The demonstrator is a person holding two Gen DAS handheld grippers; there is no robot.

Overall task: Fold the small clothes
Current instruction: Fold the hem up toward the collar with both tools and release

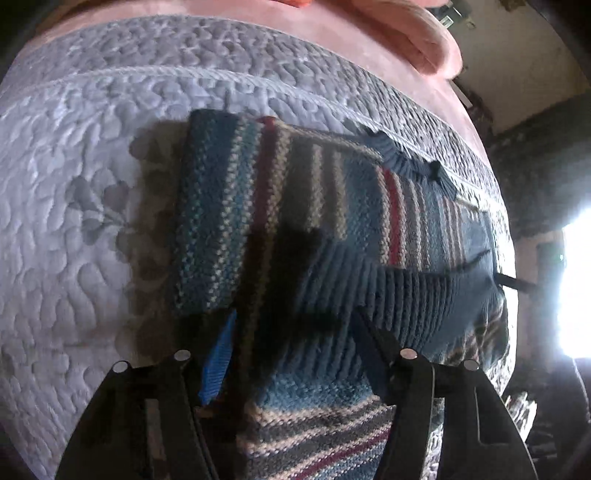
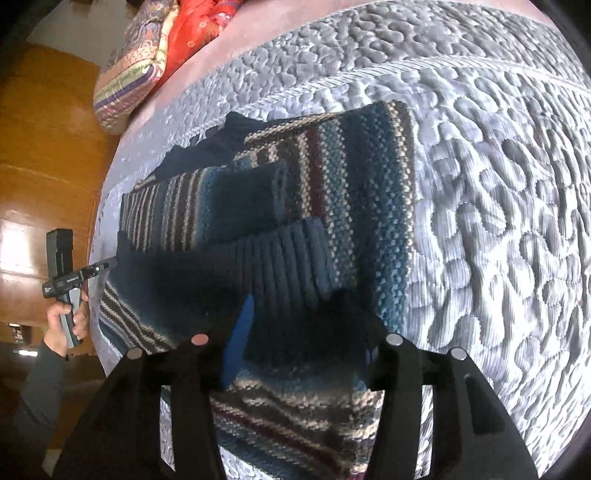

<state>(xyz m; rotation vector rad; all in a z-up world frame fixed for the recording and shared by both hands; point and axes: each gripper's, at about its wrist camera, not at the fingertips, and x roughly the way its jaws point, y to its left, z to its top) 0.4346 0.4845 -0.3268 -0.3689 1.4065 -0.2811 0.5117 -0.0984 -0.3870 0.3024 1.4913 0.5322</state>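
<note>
Folded blue knitted sweater with cream, grey and red stripes (image 1: 295,206) lying across the centre of the left wrist view, on a grey quilted mattress cover with a pebbled stitch pattern (image 1: 74,229). Ribbed plain-blue cuff (image 1: 373,280) lying on top of the striped body, right of centre. Pink bedding (image 1: 332,33) along the upper edge of that frame.

Left gripper (image 1: 295,354) at lower centre of its own view, black fingers (image 1: 373,354) spread apart with sweater fabric lying between them; no clamping visible. Blue strap (image 1: 218,365) showing on the inner side of the finger at lower left.

In the right wrist view, same sweater (image 2: 332,192) at centre, ribbed cuff (image 2: 280,258) just above the right gripper (image 2: 295,343). Black fingers (image 2: 373,354) apart, striped fabric between them, not pinched.

At mid left of the right wrist view, a hand (image 2: 64,325) gripping the handle of the other gripper, tip touching the left edge of the sweater. Orange wooden panel (image 2: 44,155) at far left; patterned folded quilt (image 2: 125,81) and red cloth (image 2: 199,33) at upper left.
</note>
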